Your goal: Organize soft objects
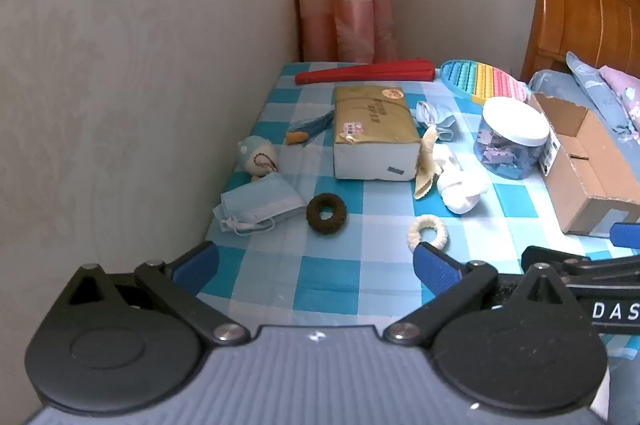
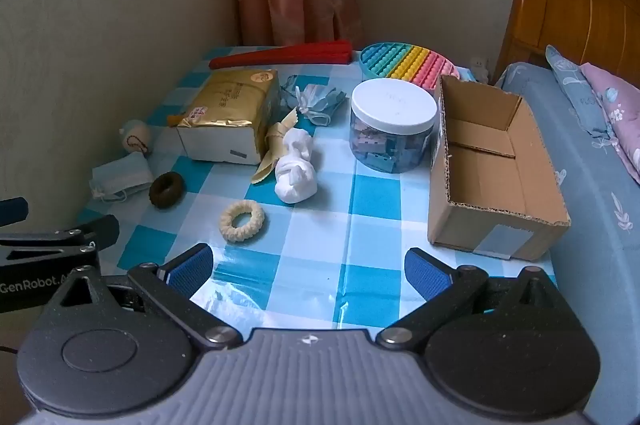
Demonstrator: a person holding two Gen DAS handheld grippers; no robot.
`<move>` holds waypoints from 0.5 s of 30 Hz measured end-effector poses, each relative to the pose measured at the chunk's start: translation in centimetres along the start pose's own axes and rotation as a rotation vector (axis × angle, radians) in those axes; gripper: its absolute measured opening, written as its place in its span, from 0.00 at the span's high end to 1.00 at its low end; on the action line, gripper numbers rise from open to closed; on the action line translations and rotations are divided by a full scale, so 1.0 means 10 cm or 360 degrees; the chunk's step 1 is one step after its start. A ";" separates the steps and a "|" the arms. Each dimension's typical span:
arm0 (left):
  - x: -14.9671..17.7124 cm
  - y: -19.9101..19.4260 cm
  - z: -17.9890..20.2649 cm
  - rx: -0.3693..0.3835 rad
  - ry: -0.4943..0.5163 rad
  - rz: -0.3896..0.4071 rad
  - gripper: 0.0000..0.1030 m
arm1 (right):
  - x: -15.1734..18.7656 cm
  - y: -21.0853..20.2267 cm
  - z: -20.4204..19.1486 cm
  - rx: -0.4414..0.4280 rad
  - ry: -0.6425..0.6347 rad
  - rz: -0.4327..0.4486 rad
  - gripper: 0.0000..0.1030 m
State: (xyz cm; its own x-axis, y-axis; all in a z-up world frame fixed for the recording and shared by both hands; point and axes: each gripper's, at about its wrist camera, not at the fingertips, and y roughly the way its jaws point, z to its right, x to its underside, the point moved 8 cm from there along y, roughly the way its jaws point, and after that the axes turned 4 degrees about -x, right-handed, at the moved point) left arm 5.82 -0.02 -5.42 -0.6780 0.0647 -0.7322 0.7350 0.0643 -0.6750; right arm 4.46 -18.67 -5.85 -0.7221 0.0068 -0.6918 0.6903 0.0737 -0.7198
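Soft things lie scattered on the blue checked table [image 1: 320, 277] [image 2: 320, 233]: a stack of blue face masks [image 1: 258, 207] [image 2: 120, 179], a dark brown scrunchie [image 1: 327, 214] [image 2: 166, 189], a cream scrunchie [image 1: 426, 232] [image 2: 241, 220], a white rolled sock [image 1: 460, 185] [image 2: 296, 171], a crumpled blue mask [image 1: 436, 119] [image 2: 316, 103] and a small round plush [image 1: 258, 157] [image 2: 136, 137]. An open cardboard box [image 1: 584, 161] [image 2: 488, 169] stands at the right. My left gripper [image 1: 316, 263] and right gripper [image 2: 308, 267] hover open and empty over the table's near edge.
A gold tissue pack [image 1: 374, 133] [image 2: 232, 113], a white-lidded clear jar [image 1: 512, 137] [image 2: 394, 125], a red folded fan [image 1: 364, 73] [image 2: 280, 53] and a rainbow pop-it [image 1: 488, 81] [image 2: 408, 61] fill the far half. Walls and curtain bound left and back; a bed [image 2: 592, 185] lies right.
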 end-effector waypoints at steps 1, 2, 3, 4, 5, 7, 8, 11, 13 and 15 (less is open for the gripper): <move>0.00 0.00 0.00 0.0000 0.0003 0.0001 0.00 | 0.00 0.00 0.00 0.0001 0.0000 0.0001 0.00; 0.00 -0.01 0.00 -0.0001 0.0005 0.0001 0.00 | 0.01 0.00 0.00 -0.0005 0.0007 -0.0027 0.00; 0.01 -0.02 0.01 -0.0003 0.0008 0.0003 0.00 | 0.01 0.01 0.00 -0.0002 0.0008 -0.0028 0.00; 0.01 -0.03 0.01 -0.0007 0.0012 0.0006 0.00 | 0.01 0.01 0.00 0.0000 0.0010 -0.0029 0.00; 0.01 0.00 0.00 0.0009 -0.0005 -0.0017 0.00 | 0.01 0.01 0.01 -0.0001 0.0011 -0.0030 0.00; 0.01 0.00 0.00 0.0008 -0.0004 -0.0018 0.00 | 0.01 0.01 0.01 -0.0001 0.0013 -0.0032 0.00; 0.01 0.00 0.00 0.0007 -0.0003 -0.0017 0.00 | 0.01 0.01 0.01 0.0000 0.0012 -0.0033 0.00; 0.01 -0.01 0.00 0.0006 -0.0002 -0.0023 0.00 | 0.03 0.01 -0.01 0.0004 0.0005 -0.0036 0.00; 0.01 -0.02 0.00 0.0008 -0.0005 -0.0021 0.00 | 0.02 0.00 0.00 -0.0002 0.0013 -0.0031 0.00; 0.01 -0.04 0.00 0.0009 -0.0003 -0.0018 0.00 | 0.02 -0.01 0.00 -0.0003 0.0014 -0.0030 0.00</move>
State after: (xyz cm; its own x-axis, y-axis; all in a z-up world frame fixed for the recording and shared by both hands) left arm 5.46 -0.02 -5.25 -0.6861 0.0619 -0.7249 0.7275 0.0594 -0.6835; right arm 4.25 -18.72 -5.93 -0.7354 0.0144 -0.6775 0.6764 0.0760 -0.7326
